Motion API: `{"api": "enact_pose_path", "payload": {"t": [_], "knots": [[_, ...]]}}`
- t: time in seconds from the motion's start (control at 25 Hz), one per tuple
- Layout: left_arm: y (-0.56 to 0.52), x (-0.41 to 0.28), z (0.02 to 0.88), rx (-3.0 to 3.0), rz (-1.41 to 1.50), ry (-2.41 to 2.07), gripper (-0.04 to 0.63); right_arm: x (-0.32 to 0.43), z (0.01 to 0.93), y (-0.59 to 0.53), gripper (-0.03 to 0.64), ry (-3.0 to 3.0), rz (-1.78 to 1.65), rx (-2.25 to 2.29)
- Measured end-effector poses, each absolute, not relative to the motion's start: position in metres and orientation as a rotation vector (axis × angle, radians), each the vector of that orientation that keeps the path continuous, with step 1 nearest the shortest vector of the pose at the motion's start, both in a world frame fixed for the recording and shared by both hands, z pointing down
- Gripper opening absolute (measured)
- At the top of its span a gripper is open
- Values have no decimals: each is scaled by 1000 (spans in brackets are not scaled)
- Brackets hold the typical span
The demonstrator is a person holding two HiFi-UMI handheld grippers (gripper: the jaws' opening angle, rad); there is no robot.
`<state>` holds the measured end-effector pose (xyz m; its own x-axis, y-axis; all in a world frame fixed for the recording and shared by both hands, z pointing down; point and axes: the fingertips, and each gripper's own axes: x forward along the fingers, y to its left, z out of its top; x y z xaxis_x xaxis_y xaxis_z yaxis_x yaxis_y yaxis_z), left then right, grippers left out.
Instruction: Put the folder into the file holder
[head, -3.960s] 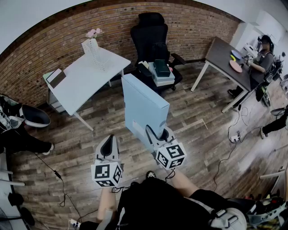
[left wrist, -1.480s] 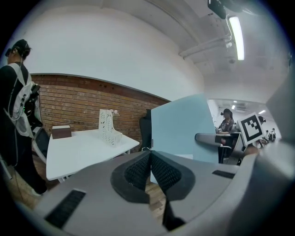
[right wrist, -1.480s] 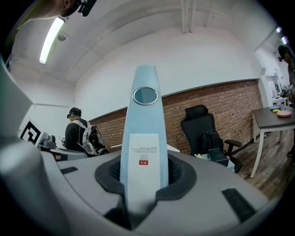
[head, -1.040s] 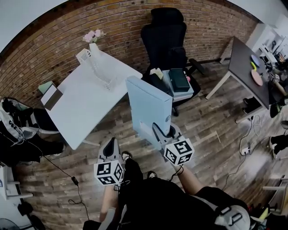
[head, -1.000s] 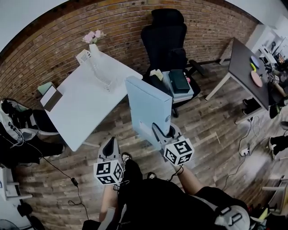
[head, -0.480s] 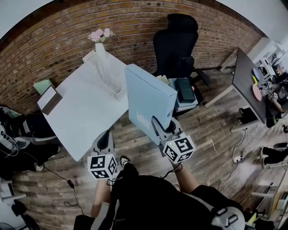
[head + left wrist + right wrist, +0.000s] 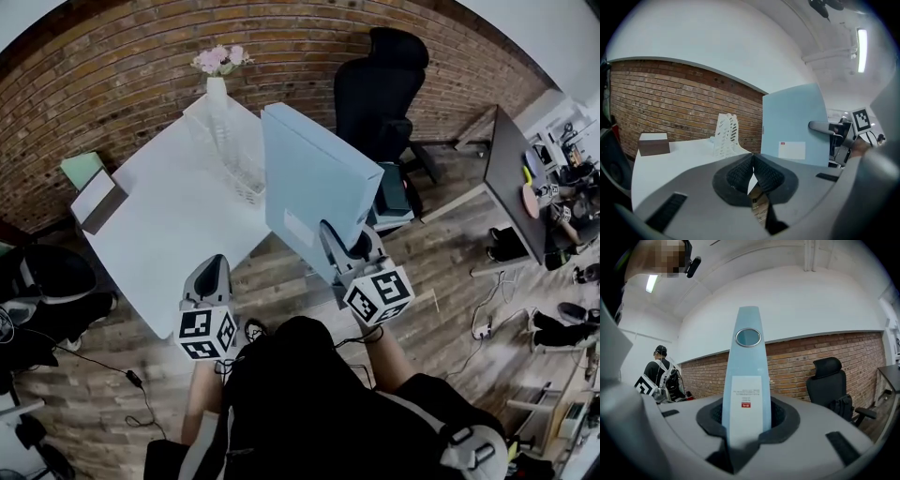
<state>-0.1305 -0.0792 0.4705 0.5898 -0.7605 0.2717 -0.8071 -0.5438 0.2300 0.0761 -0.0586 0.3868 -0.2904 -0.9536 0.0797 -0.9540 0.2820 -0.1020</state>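
A pale blue box folder (image 7: 314,183) stands upright in the air at the white table's right edge, my right gripper (image 7: 349,255) shut on its spine (image 7: 746,380). The spine carries a white label and a round finger hole near the top. The white slotted file holder (image 7: 230,159) stands on the white table (image 7: 159,225), just left of the folder; in the left gripper view the file holder (image 7: 726,135) shows far ahead, left of the folder (image 7: 797,124). My left gripper (image 7: 211,279) is shut and empty, low near the table's front edge.
A vase of pink flowers (image 7: 217,70) stands behind the file holder. A brown-and-white box (image 7: 94,199) and a green item (image 7: 80,169) lie at the table's left end. A black office chair (image 7: 389,80) and a loaded stool (image 7: 392,202) stand right of the table. A brick wall runs behind.
The folder, in my right gripper, has come forward and up toward the table, now overlapping its right edge beside the file holder. The left gripper came along with it.
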Motion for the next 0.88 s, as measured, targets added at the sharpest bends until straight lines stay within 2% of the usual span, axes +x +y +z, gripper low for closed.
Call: {"api": "enact_pose_path", "payload": {"t": [0.88], "knots": [[-215,-122,463,2422,163,-1434,23,57,350,-208,143,-2717,88,1635]]}}
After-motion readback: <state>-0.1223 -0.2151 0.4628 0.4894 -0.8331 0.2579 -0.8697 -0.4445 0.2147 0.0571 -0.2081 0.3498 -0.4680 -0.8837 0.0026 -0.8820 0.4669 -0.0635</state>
